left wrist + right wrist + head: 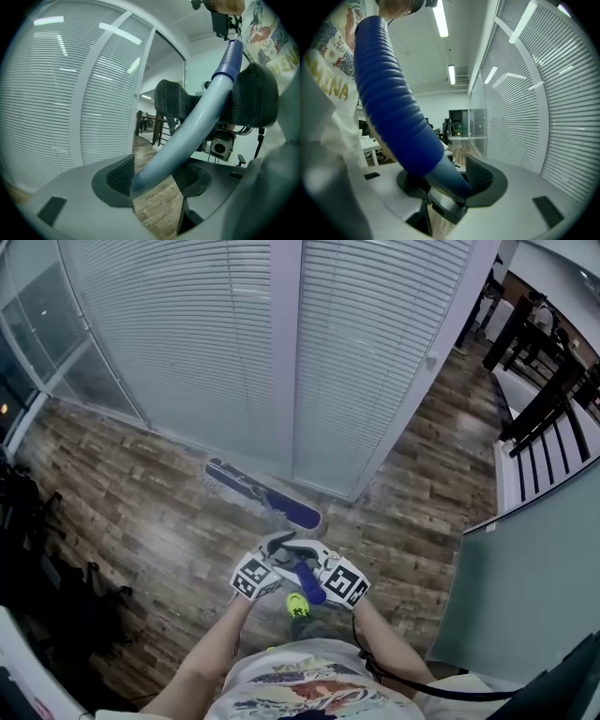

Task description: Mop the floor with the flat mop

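A white T-shirt (298, 679) with a multicoloured print, seemingly short-sleeved, is worn. The left gripper (275, 549) and right gripper (309, 554) are shelled in pale grey and lined with black cross-hatched pads (119, 174). Each is topped by a cube (253, 577) of black-and-white square markers. A black cable (412, 687) is seen beside the right arm.

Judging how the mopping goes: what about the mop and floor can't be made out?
- Underside of the mop head: head view, faces the floor.
- Wetness or dirt on the floor: head view, too small.
- Handle below the left gripper: left gripper view, cut off by the gripper's body.
- Floor at the person's feet: head view, hidden by the shirt.
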The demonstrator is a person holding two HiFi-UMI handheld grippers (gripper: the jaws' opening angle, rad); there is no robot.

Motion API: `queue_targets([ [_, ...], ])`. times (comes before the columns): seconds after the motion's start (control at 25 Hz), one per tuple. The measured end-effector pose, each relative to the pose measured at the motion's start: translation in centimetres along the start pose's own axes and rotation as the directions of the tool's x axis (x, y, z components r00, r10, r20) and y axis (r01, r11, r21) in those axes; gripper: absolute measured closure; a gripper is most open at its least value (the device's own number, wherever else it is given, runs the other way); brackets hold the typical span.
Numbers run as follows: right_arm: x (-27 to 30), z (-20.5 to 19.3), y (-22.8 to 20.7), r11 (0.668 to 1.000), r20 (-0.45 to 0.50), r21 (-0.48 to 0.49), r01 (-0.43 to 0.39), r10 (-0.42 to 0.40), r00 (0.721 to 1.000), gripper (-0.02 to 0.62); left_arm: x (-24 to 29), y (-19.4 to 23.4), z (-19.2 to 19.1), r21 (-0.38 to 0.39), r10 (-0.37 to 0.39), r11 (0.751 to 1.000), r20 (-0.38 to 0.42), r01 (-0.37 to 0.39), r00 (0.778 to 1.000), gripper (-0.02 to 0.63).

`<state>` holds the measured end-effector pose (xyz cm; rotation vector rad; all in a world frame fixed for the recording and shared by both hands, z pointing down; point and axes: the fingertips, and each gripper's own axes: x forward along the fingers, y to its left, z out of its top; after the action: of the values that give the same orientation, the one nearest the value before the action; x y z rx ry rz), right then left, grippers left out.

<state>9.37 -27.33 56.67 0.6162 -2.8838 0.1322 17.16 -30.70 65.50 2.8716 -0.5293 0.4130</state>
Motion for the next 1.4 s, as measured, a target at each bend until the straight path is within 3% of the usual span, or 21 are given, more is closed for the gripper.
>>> queue_targets([
  [0.32, 0.9, 2.9, -6.6, 0.999, 0.089, 0.031, -0.017, 0.014, 0.996, 0.422, 2.5, 5.3, 4.1, -0.035, 0.051, 0.998, 0.065, -0.049, 0.997, 0.385],
  [0.52, 1.6, 2.9, -5.3, 0.998, 0.079, 0.030, -0.052, 0.049, 0.996, 0.413, 1.5, 4.6, 3.3, 0.012, -0.024, 1.000, -0.050, 0.025, 0.998, 0.387],
  [0.68, 2.0, 2.2, -1.6, 0.999, 0.068, 0.013, -0.043, 0.042, 0.997, 0.416, -1.1, 2.3, 1.7, 0.009, -0.028, 1.000, -0.072, 0.029, 0.997, 0.388],
  [0.96, 3.3, 3.1, 6.2, 0.991, 0.051, -0.057, -0.119, 0.122, 0.991, 0.419, -7.3, -1.4, 0.6, -0.036, 0.053, 0.998, -0.004, -0.053, 0.999, 0.388],
  [1.4, 5.1, 2.6, 24.0, 0.980, 0.027, -0.096, -0.172, 0.175, 0.984, 0.419, -20.0, -11.9, -5.0, -0.075, 0.119, 0.990, 0.036, -0.116, 0.992, 0.388],
])
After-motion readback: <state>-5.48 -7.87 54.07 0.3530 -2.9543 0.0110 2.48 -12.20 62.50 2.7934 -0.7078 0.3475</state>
